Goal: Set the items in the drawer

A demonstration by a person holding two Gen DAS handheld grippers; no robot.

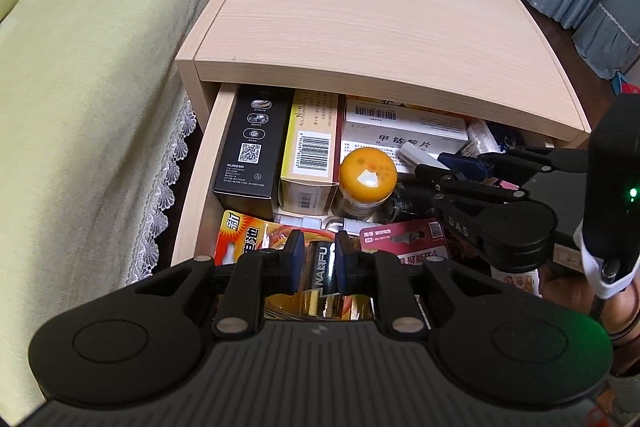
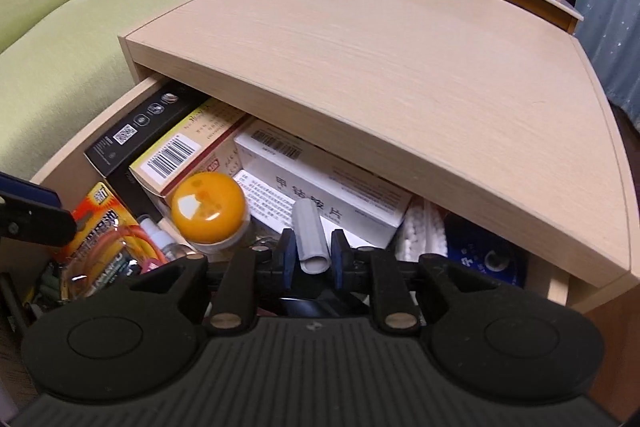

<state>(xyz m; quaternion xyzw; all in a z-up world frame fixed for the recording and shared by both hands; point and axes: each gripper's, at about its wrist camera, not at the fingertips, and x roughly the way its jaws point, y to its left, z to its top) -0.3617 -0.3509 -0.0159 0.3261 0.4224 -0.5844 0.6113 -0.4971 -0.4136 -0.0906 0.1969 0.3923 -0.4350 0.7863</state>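
- The drawer (image 1: 200, 163) of the light-wood nightstand (image 1: 360, 7) is seen pulled open, beside the bed (image 1: 80, 87) with its green cover.
- Drawer contents are noted: a black box (image 1: 250, 151) along the left wall; a yellow box (image 1: 312, 147) with a barcode just beside it; a white medicine box (image 1: 404, 131) toward the right; an orange ball (image 1: 368, 175) resting on a clear jar in the middle; a white beaded item (image 2: 424, 235) at the right.
- The left tool (image 1: 316, 259) is observed clamped on a battery pack (image 1: 320, 275) marked NANFU, held over the drawer's front-left part above an orange blister card.
- The pack's long axis is seen running along the tool's fingers, toward the drawer back.
- The right tool (image 2: 308, 255) is observed clamped on a grey-white cylinder (image 2: 310, 239), held over the drawer's middle, just in front of the white medicine box.
- The cylinder's long axis is seen lying along the fingers, its far end pointing toward the nightstand, tilted slightly left.
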